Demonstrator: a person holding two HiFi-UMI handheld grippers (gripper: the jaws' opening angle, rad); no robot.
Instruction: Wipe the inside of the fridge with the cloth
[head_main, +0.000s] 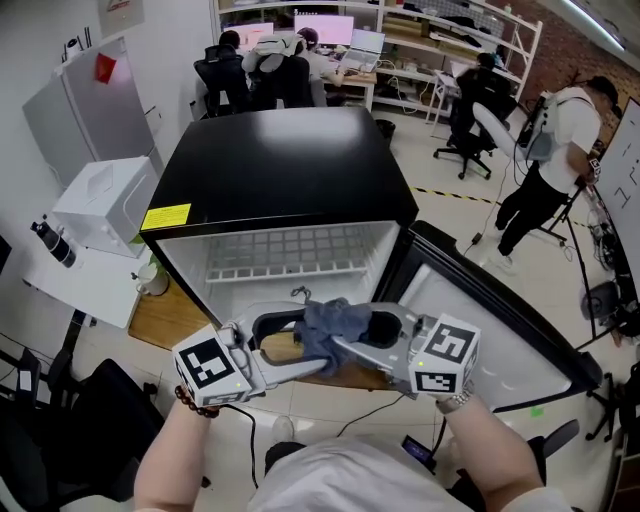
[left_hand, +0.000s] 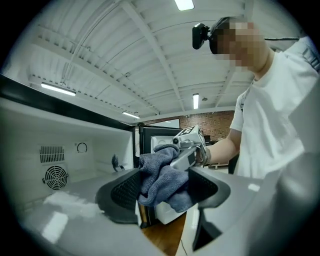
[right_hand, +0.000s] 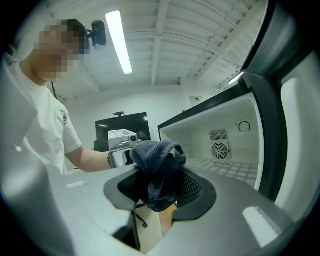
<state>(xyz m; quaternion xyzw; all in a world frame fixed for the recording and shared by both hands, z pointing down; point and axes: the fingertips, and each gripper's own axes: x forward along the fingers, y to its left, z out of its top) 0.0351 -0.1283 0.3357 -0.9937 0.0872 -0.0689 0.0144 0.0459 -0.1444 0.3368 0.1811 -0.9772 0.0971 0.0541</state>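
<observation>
Right at the mouth of the open fridge (head_main: 280, 165), your two grippers meet nose to nose with the cloth (head_main: 335, 322) bunched between them. Your right gripper (head_main: 352, 338) has it: jaws part closed, both pads pressed into the wad, which stands up above them and hangs below, so its long axis runs roughly up and down. Your left gripper (head_main: 296, 342) is spread wide. The cloth sits between its pads unsqueezed; it may brush one pad, but a fold hides that, hard to call. Key relation for the next move: the white cavity and its wire shelf (head_main: 290, 255) lie beyond the cloth, away from you, and off to the side of both grippers rather than ahead, since they point at each other across the opening. The right gripper view puts the cavity at its right edge, fan grille (right_hand: 220, 150) showing. Likely your right hand is the one to turn in toward the shelf while the left backs off. The door (head_main: 470, 310) stands swung open on your right, close by that arm. No wiping contact yet.
</observation>
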